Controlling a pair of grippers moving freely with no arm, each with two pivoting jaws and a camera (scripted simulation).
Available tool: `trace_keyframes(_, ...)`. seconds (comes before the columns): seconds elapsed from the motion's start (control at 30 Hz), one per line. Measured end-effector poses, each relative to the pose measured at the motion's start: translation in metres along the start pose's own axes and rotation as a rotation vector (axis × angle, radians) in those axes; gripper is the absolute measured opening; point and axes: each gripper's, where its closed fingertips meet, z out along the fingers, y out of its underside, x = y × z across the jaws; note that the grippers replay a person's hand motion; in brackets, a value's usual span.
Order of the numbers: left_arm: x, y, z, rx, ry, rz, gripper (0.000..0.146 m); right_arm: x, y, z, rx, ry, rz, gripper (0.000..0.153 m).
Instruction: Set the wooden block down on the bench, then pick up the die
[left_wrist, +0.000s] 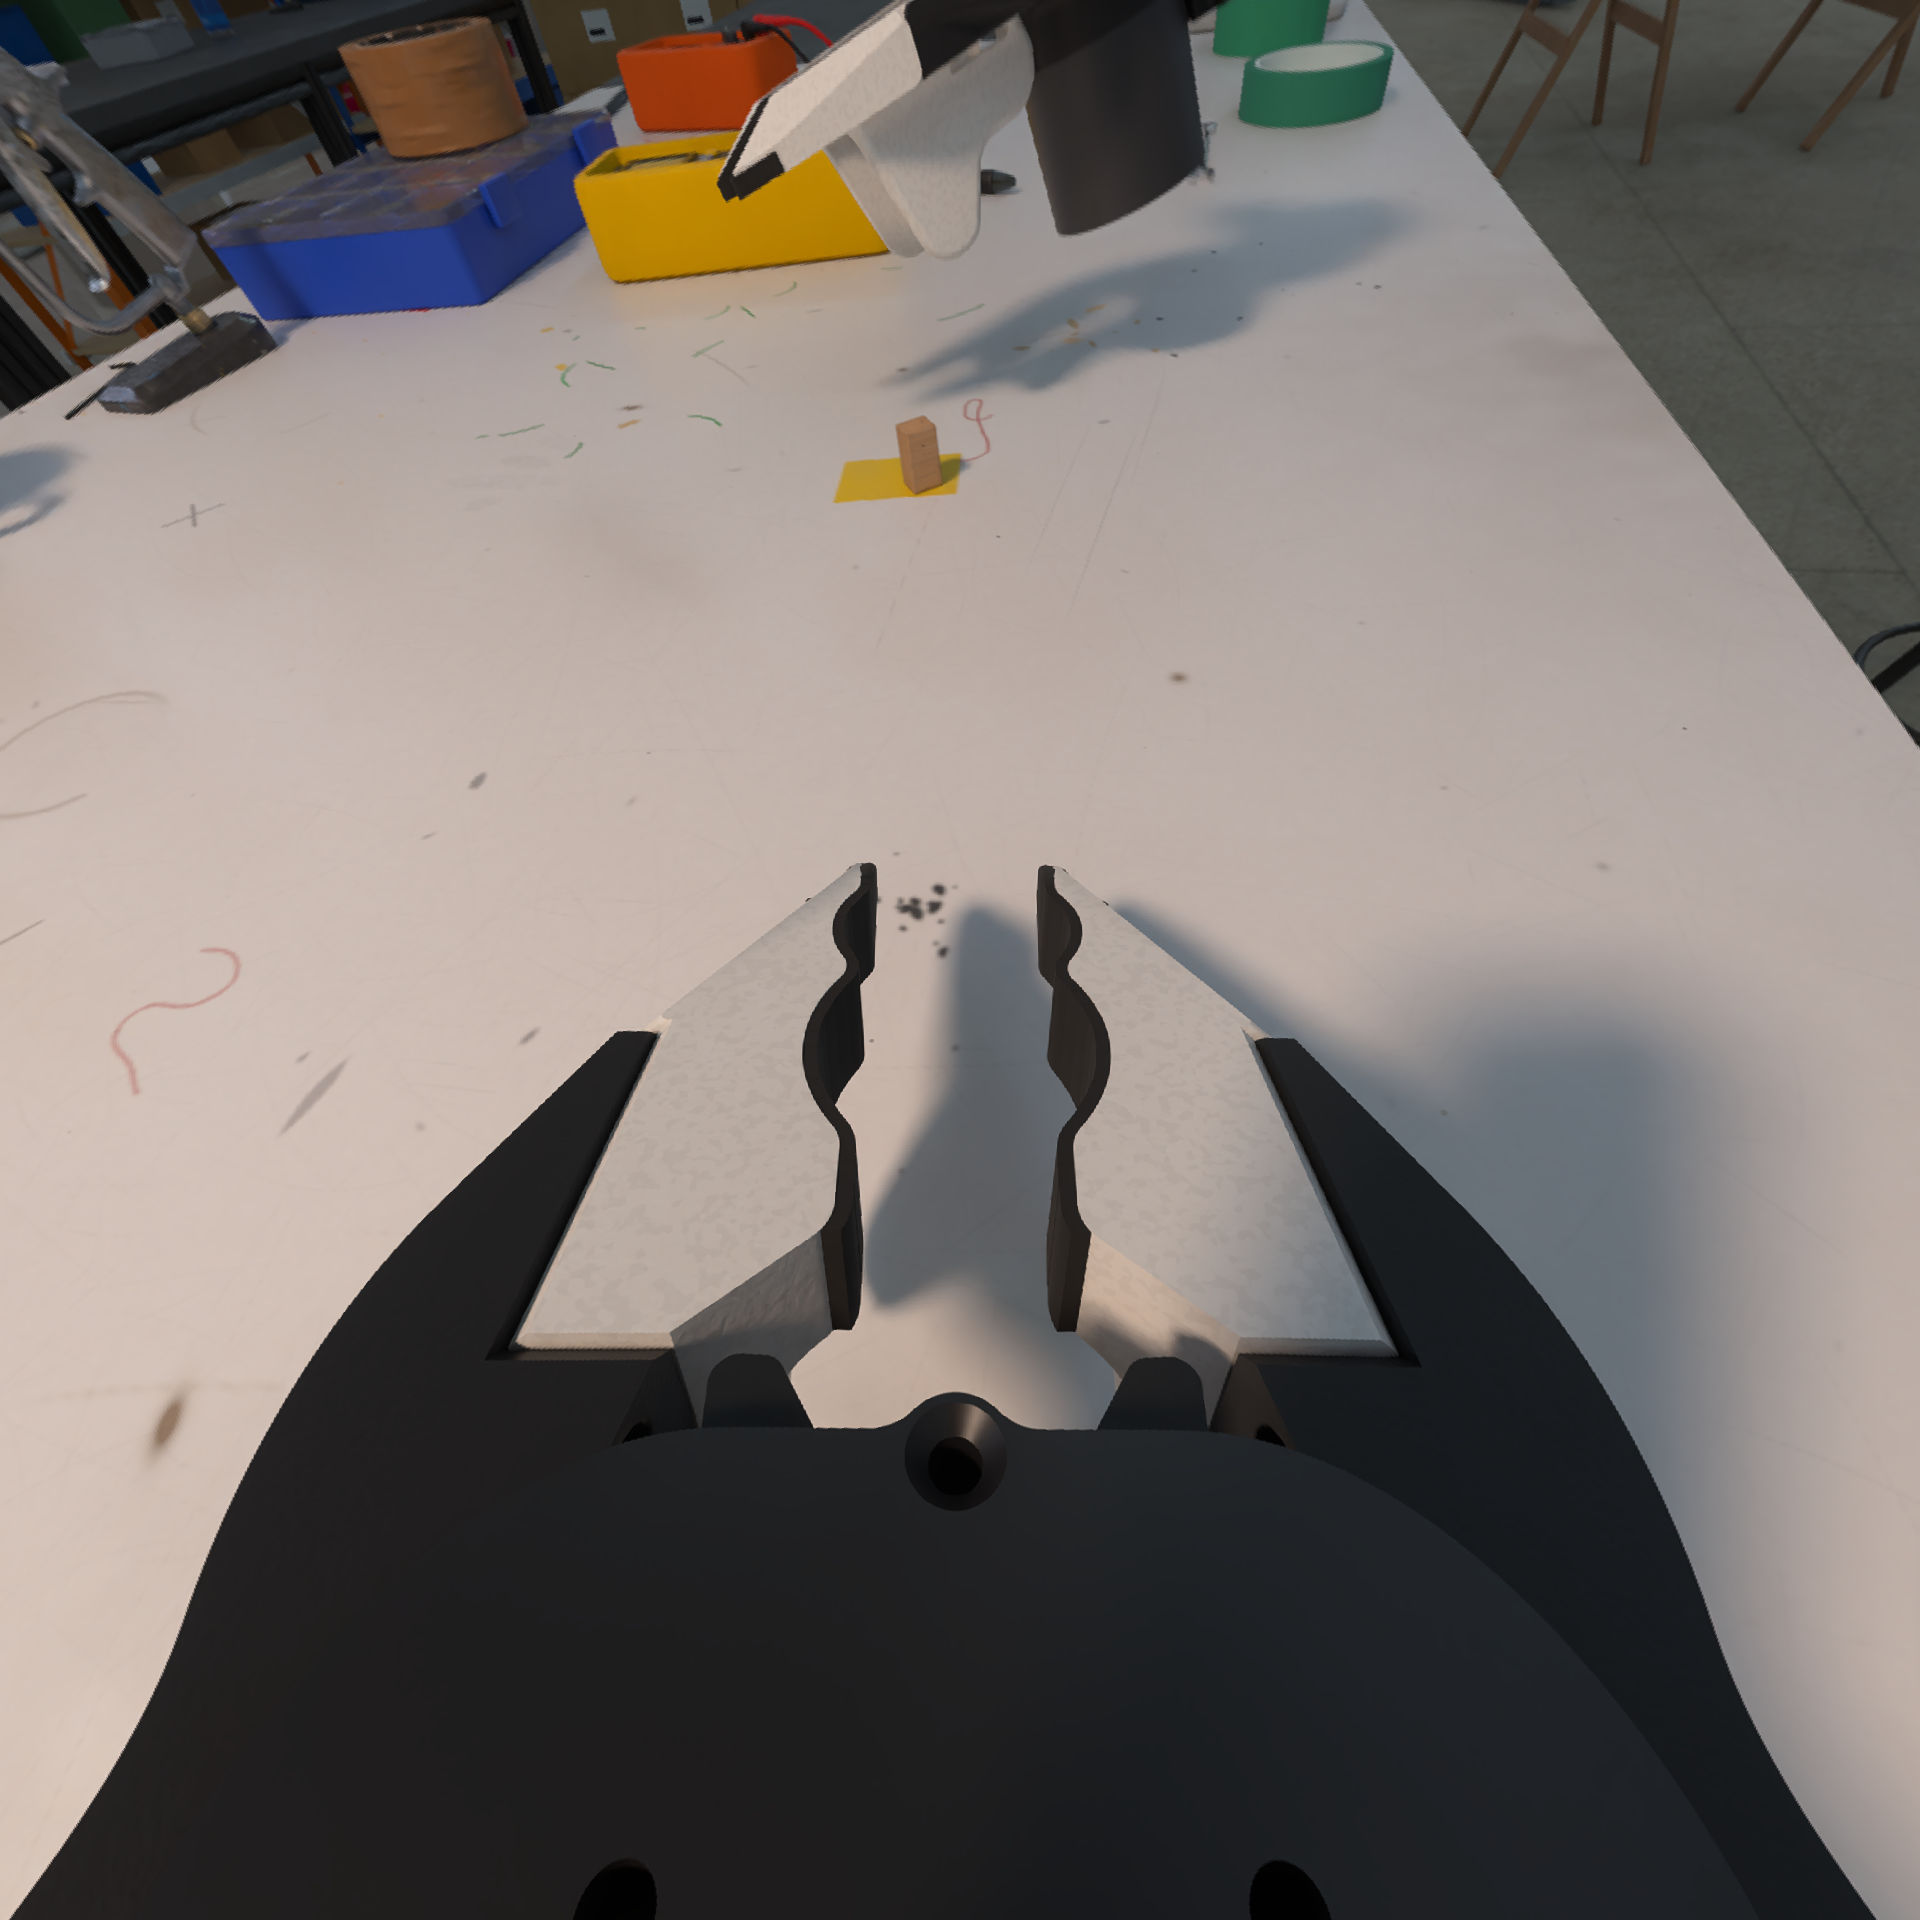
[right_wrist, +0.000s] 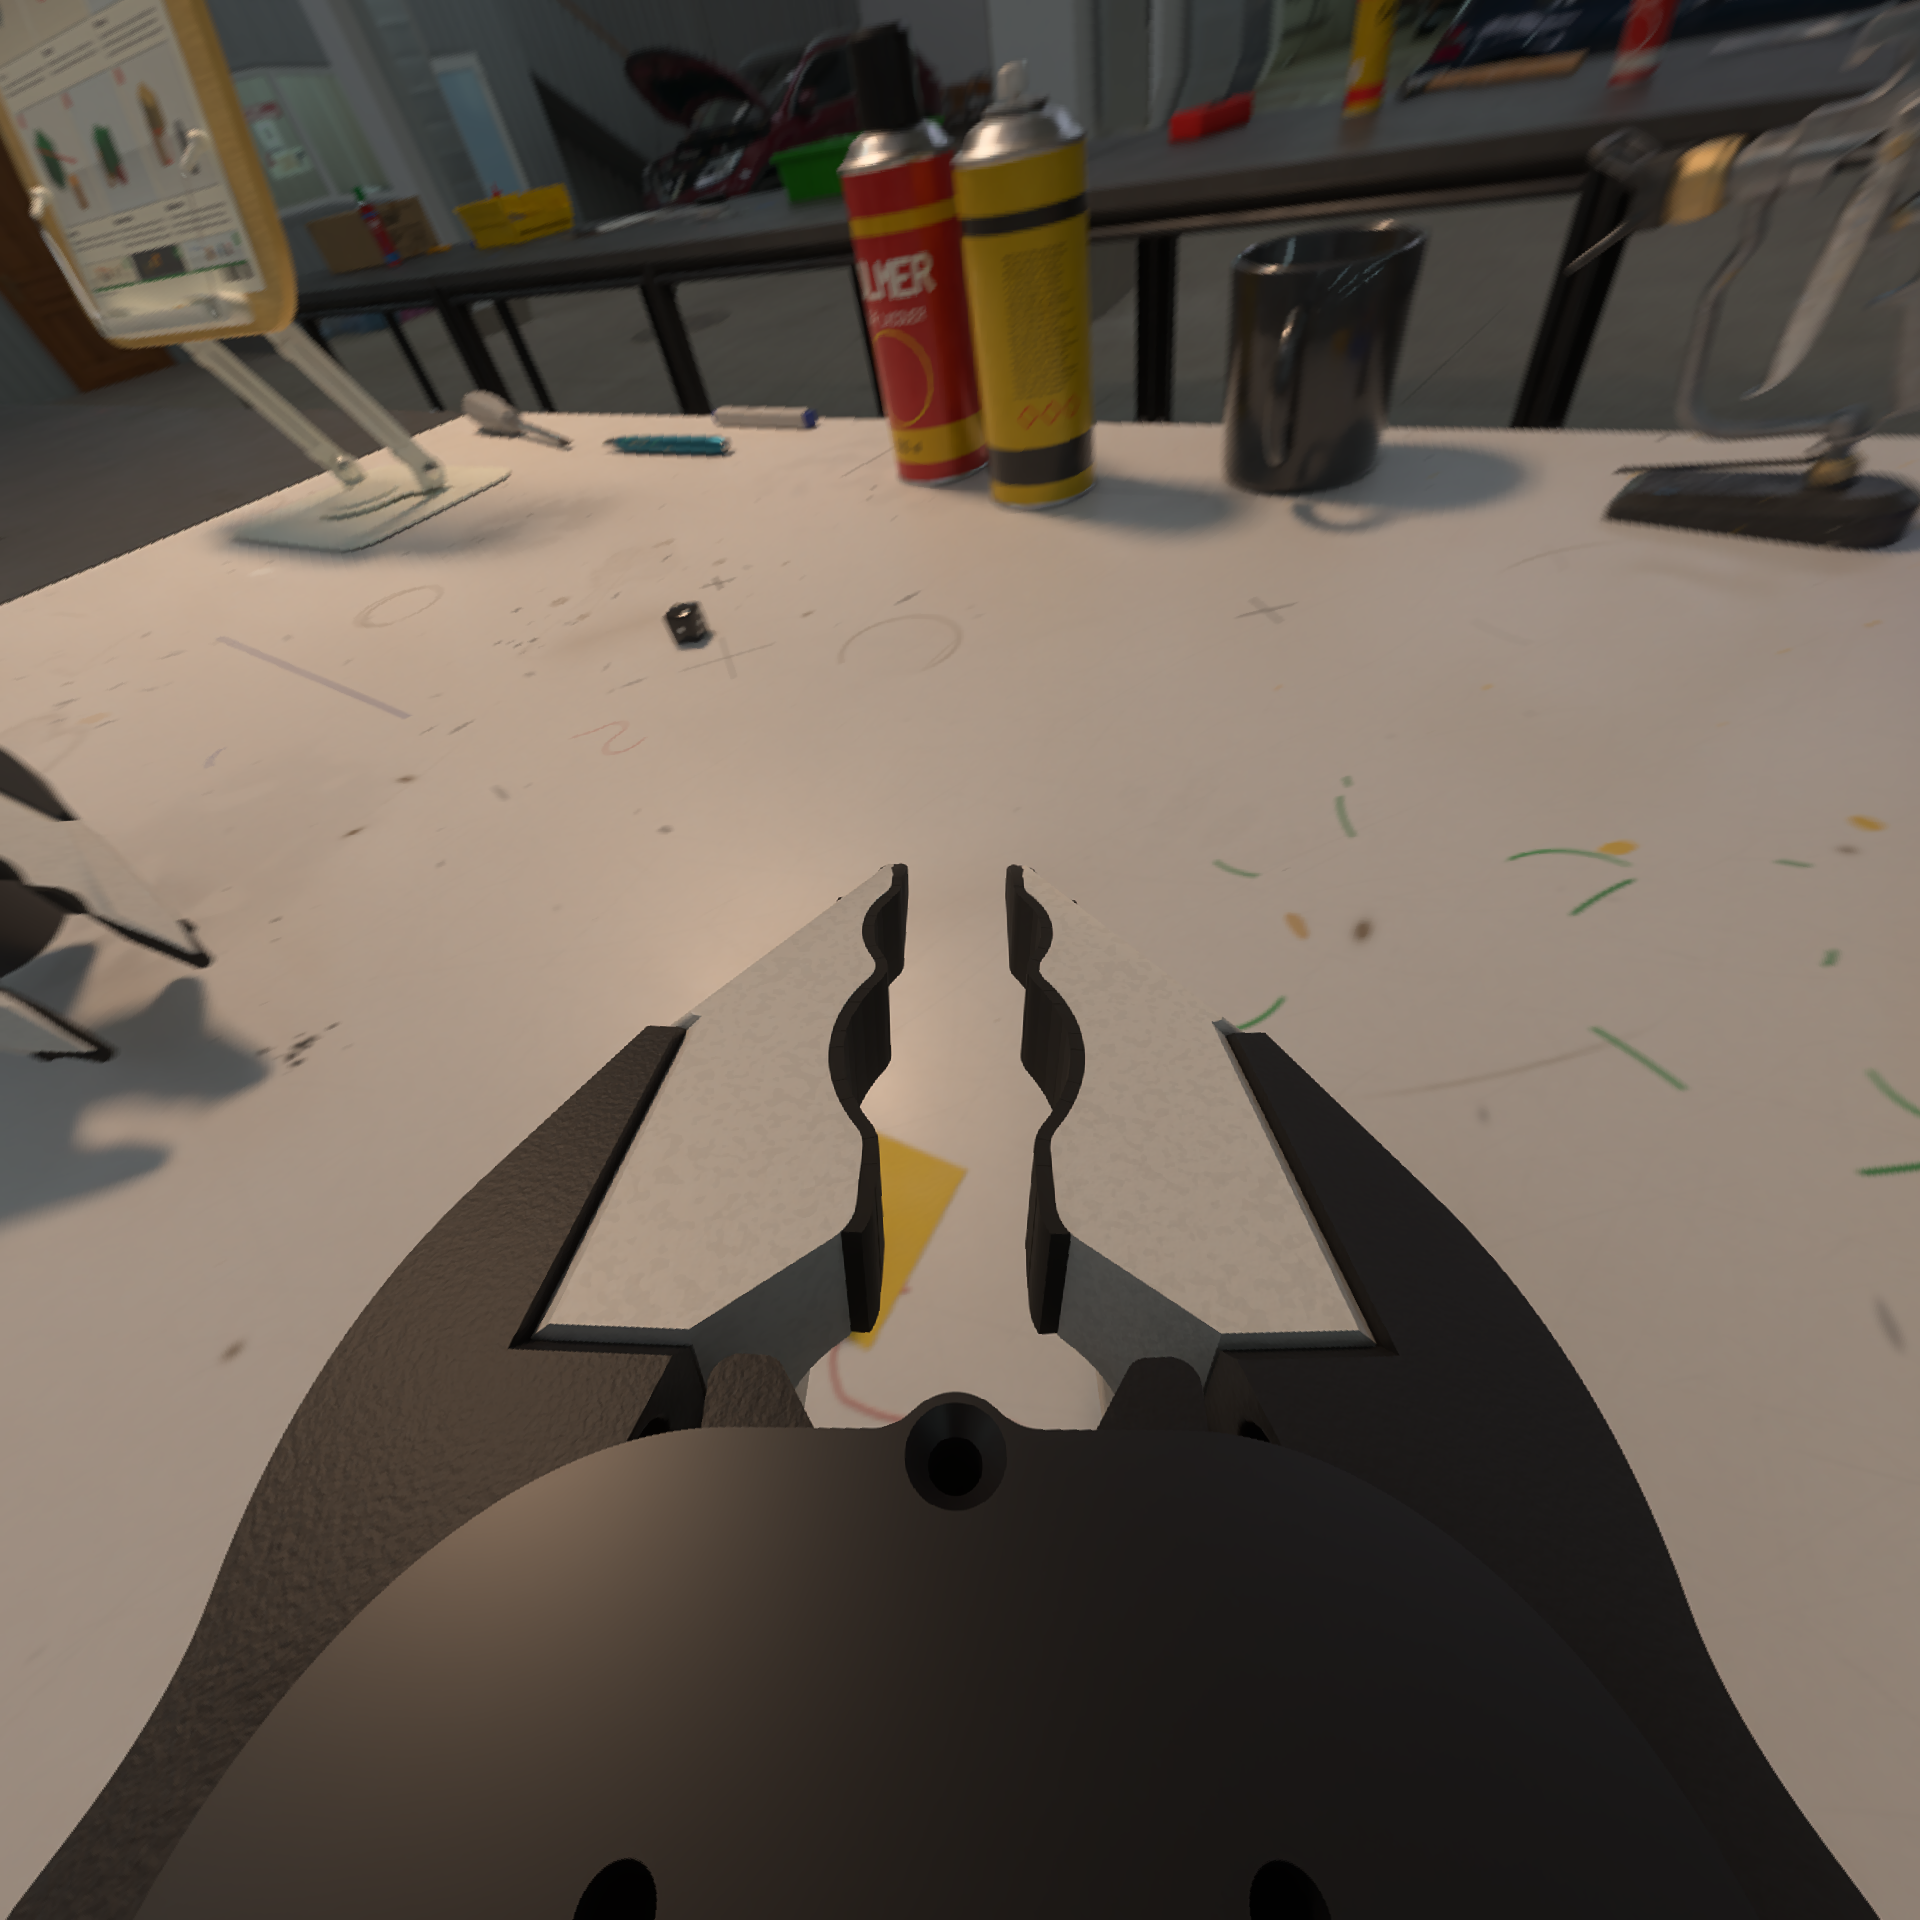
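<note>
Gaping fingers (left_wrist: 727, 1101) of both grippers hold nothing.

The wooden block (left_wrist: 918, 453) stands upright on a paper square (left_wrist: 883, 483) on the surface (left_wrist: 1351, 727). Behind it sit two bins (left_wrist: 707, 223), side by side. The die (right_wrist: 686, 624) lies well before two spray cans (right_wrist: 971, 312).

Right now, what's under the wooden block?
The wooden block stands upright on a yellow patch lying flat on the white bench. The part of the patch beneath the block is covered.
</note>
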Motion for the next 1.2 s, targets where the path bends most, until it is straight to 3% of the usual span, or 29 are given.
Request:
trace_keyframes(0.1, -0.008, -0.001, -0.001, 0.014, -0.013, -0.016, 0.032, 0.013, -0.002, 0.001, 0.043, 0.046, -0.005, 0.019)
trace_keyframes(0.43, -0.039, -0.013, 0.0, 0.099, -0.05, -0.092, 0.048, 0.025, -0.021, -0.014, 0.215, -0.015, 0.106, 0.029)
trace_keyframes(1.2, -0.052, -0.011, 0.005, 0.105, -0.054, -0.119, 0.049, 0.016, -0.018, -0.006, 0.16, 0.024, -0.033, 0.03)
